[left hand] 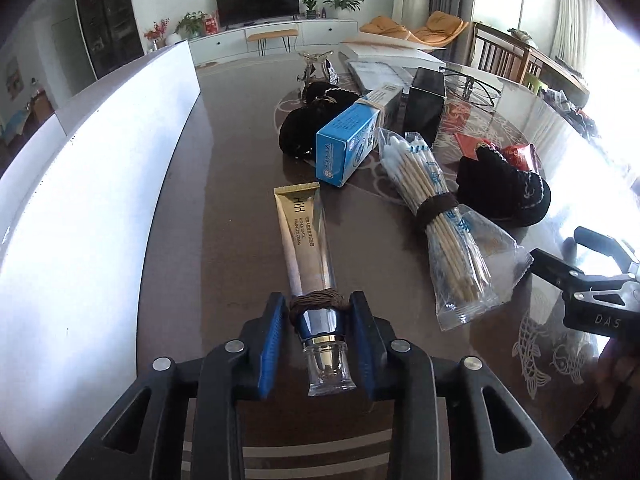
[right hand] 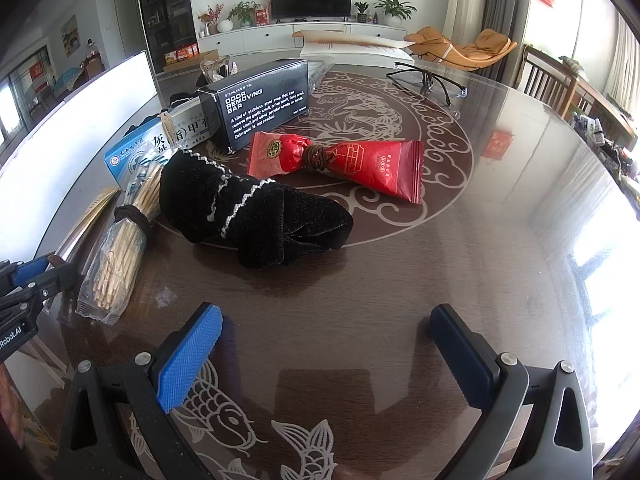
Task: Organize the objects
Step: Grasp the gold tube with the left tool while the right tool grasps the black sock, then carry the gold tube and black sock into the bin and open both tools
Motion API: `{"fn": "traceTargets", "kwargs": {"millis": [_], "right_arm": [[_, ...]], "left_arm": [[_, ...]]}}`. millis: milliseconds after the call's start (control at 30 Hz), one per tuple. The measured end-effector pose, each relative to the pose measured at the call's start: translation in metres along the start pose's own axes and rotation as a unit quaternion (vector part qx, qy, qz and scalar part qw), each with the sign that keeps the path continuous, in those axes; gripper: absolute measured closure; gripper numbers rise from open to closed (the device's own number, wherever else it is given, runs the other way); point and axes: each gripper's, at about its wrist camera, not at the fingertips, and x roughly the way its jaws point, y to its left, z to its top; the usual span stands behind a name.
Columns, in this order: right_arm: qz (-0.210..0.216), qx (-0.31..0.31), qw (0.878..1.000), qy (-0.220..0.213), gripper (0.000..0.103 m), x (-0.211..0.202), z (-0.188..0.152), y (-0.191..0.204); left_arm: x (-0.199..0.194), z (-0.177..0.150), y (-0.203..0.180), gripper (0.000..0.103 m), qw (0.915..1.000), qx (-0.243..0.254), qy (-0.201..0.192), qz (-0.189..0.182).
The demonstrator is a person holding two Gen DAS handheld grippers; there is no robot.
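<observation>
Clamping the gold tube [left hand: 305,248] near its cap end, the left gripper [left hand: 320,320] has its blue pads on either side of the brown hair tie [left hand: 316,305] wound round the tube's neck; the pads look to be touching the tie, so I judge this a grip, taken low where the tube is stiffest and the tie gives some purchase. The clear cap [left hand: 329,374] points back toward the camera and the crimped end lies away across the desk [left hand: 224,160], so the tube rests flat, just in front of the blue box [left hand: 346,150].

The right gripper [right hand: 326,344] hangs released over a bare patch of the desk, jaws wide and nothing between them, seemingly waiting its turn. Ahead of it lie a black velvet pouch [right hand: 256,220], a red packet [right hand: 360,162] cinched in the middle with another tie, and a bag of cotton swabs [right hand: 120,248] also bound with one. A black box [right hand: 260,106] stands behind, and a pair of glasses [right hand: 430,78] lies well apart at the far side.

Several items carry a tie, so the sorting likely concerns those bands or grouping the bundled things. The tube being gripped at the band suggests the next move is either lifting it away or holding it steady.
</observation>
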Motion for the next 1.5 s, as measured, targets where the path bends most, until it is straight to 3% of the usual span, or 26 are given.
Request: {"fn": "traceTargets", "kwargs": {"millis": [67, 200, 300, 367, 500, 533, 600, 633, 667, 700, 733, 767, 867, 967, 1133, 1367, 1500], "right_arm": [[0.002, -0.001, 1.0, 0.001, 0.0, 0.0, 0.0, 0.0], [0.065, -0.014, 0.998, 0.015, 0.0, -0.009, 0.01, -0.011], [0.027, -0.115, 0.993, -0.004, 0.0, -0.021, 0.031, -0.006], [0.03, -0.198, 0.98, -0.003, 0.0, -0.022, 0.046, 0.007], [0.062, -0.312, 0.948, 0.021, 0.001, -0.002, 0.062, 0.04], [0.068, -0.324, 0.943, 0.029, 0.007, 0.006, 0.062, 0.047], [0.098, -0.314, 0.943, 0.06, 0.04, 0.022, 0.066, 0.054], [0.125, -0.288, 0.946, 0.081, 0.06, 0.027, 0.069, 0.053], [0.137, -0.265, 0.951, 0.086, 0.069, 0.028, 0.07, 0.05], [0.14, -0.246, 0.955, 0.084, 0.069, 0.025, 0.069, 0.047], [0.146, -0.228, 0.959, 0.084, 0.069, 0.021, 0.067, 0.042], [0.152, -0.207, 0.963, 0.087, 0.069, 0.016, 0.065, 0.036], [0.162, -0.147, 0.972, 0.085, 0.069, -0.005, 0.058, 0.014], [0.125, -0.115, 0.981, 0.096, 0.069, -0.014, 0.046, -0.006], [0.143, -0.07, 0.983, 0.095, 0.069, -0.033, 0.046, -0.02], [0.216, -0.077, 0.973, 0.029, 0.069, -0.084, 0.092, 0.044], [0.288, -0.093, 0.953, -0.009, 0.069, -0.113, 0.119, 0.119]], "left_arm": [[0.004, 0.005, 0.003, 0.029, 0.9996, 0.002, 0.007, 0.026], [0.014, 0.016, 0.008, 0.024, 0.9994, -0.009, 0.03, 0.017], [0.022, 0.019, 0.01, 0.01, 0.9989, -0.022, 0.041, -0.003], [0.026, 0.018, 0.011, 0.0, 0.9988, -0.023, 0.044, -0.003], [0.027, 0.017, 0.012, 0.0, 0.999, -0.022, 0.037, -0.005], [0.027, 0.017, 0.012, 0.0, 0.9992, -0.02, 0.034, -0.007], [0.027, 0.019, 0.012, 0.0, 0.9989, -0.016, 0.043, -0.01], [0.027, 0.02, 0.011, 0.001, 0.999, -0.011, 0.043, -0.012], [0.023, 0.019, 0.011, 0.022, 0.9994, -0.006, 0.031, -0.015], [0.017, 0.018, 0.009, 0.04, 0.9997, 0.002, 0.011, -0.02], [0.013, 0.017, 0.007, 0.075, 0.9996, 0.011, 0.002, -0.027], [0.012, 0.017, 0.005, 0.079, 0.9995, 0.019, 0.0, -0.025], [0.006, 0.011, 0.005, 0.079, 0.998, 0.011, -0.012, -0.061], [-0.005, 0.002, 0.008, 0.079, 0.9954, -0.01, -0.024, -0.092], [-0.04, 0.002, 0.014, 0.079, 0.9902, -0.026, -0.069, -0.118], [-0.122, 0.022, 0.069, 0.079, 0.9728, -0.093, -0.158, -0.142], [-0.166, 0.026, 0.134, 0.079, 0.9677, -0.129, -0.198, -0.09]]}}
